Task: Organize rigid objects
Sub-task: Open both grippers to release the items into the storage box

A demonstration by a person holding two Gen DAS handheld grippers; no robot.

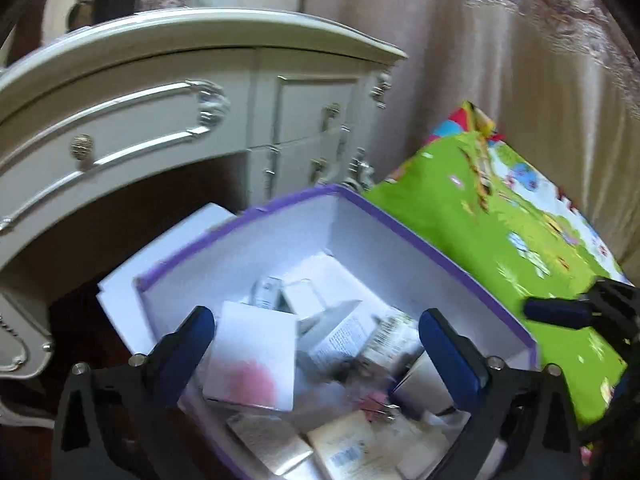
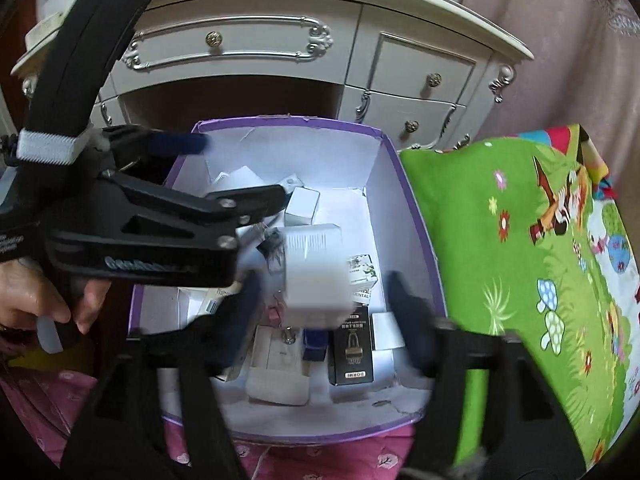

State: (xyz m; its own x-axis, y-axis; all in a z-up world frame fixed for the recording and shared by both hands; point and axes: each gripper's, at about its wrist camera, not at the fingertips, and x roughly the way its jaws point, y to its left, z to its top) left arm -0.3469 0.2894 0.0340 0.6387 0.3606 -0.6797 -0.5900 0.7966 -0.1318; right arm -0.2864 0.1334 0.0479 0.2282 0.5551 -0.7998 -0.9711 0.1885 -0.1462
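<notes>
In the left wrist view, the left tongs (image 1: 316,338) stand wide apart over the open purple-rimmed white cardboard box (image 1: 440,240), nothing clamped. Between the two blue pads floats a blurred white carton with a pink patch (image 1: 252,360), touching neither pad as far as the blur allows. Beyond it lie several small white packets in a jumble; I count at least five, and the smear hides the rest. Under the tongs a tan barcoded packet (image 1: 344,450) rests on the box floor. To the right of the tongs lies the green cartoon-printed play mat (image 1: 500,248), with one blue finger of the right tongs (image 1: 560,314) reaching over it. Ahead stands the cream dresser with silver trim (image 1: 160,92), two round knobs visible here.

The right wrist view alone shows a bare hand (image 2: 36,300) gripping the left tongs' black handle (image 2: 132,240) at the left. The right tongs (image 2: 328,292) are apart too, with a blurred white square carton (image 2: 316,276) in the gap, seemingly free of both pads. Just below it lies one black box printed with a razor picture (image 2: 352,350), unseen from the other side. Four dresser knobs show here, and pink flowered fabric (image 2: 280,456) beneath the tongs.
</notes>
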